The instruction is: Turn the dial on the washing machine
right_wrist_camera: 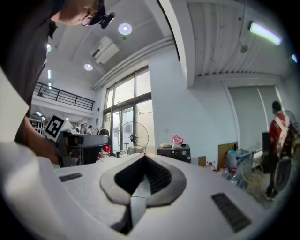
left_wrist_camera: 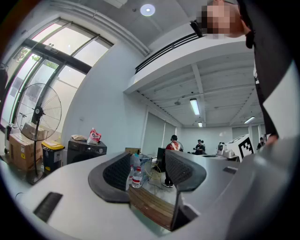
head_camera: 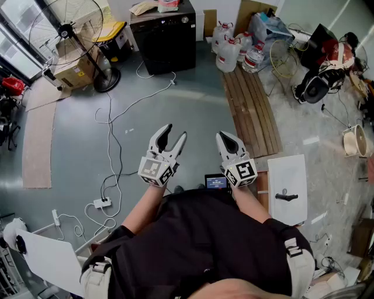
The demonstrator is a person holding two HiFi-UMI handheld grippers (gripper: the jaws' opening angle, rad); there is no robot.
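Observation:
The black washing machine (head_camera: 163,36) stands against the far wall, several steps away across the grey floor. Its small round dial (head_camera: 184,19) sits at the top right of the front panel. A red-and-white bag (head_camera: 168,4) lies on its lid. My left gripper (head_camera: 173,136) is held at waist height, open with nothing between its jaws. Beside it my right gripper (head_camera: 228,139) is shut and empty. In the left gripper view the washing machine (left_wrist_camera: 86,151) shows far off at the left, beyond my left gripper (left_wrist_camera: 147,171). The right gripper view shows my right gripper (right_wrist_camera: 143,177) with pads together and the washing machine (right_wrist_camera: 173,152) small beyond.
A standing fan (head_camera: 67,29) and a cardboard box (head_camera: 73,73) are left of the washer. Water bottles (head_camera: 234,49) and wooden planks (head_camera: 251,108) lie to its right. White cables (head_camera: 111,134) and a power strip (head_camera: 102,203) cross the floor. A white panel (head_camera: 287,187) lies at my right.

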